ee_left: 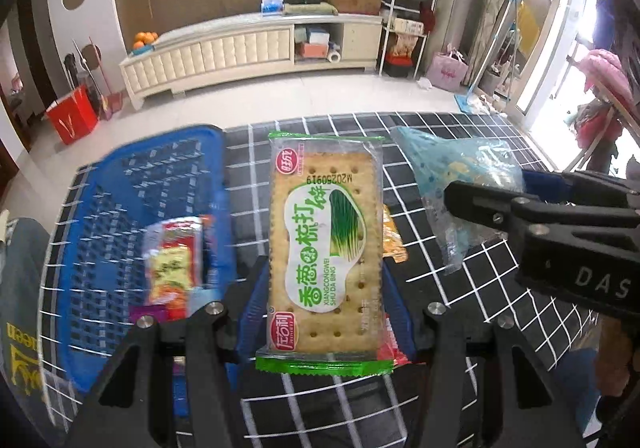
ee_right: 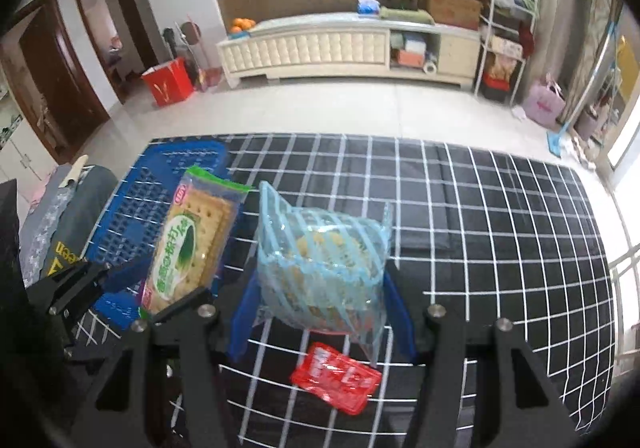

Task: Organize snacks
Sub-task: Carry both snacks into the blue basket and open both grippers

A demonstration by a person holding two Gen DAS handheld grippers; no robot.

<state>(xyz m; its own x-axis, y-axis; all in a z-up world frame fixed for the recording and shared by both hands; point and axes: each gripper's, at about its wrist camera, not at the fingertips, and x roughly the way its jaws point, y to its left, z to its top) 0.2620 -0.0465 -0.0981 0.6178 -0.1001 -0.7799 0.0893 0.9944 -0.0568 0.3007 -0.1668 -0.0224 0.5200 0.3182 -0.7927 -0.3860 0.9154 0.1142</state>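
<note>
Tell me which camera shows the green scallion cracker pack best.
The left wrist view: the scallion cracker pack sits face-on between the left claw's fingers, with its label and date code readable. The right wrist view shows it obliquely at the left, blurrier, in front of the blue basket.

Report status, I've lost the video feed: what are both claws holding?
Left claw shut on cracker pack. Right claw shut on blue-striped cookie bag. Blue basket left, one snack inside. Red packet loose on table.
</note>
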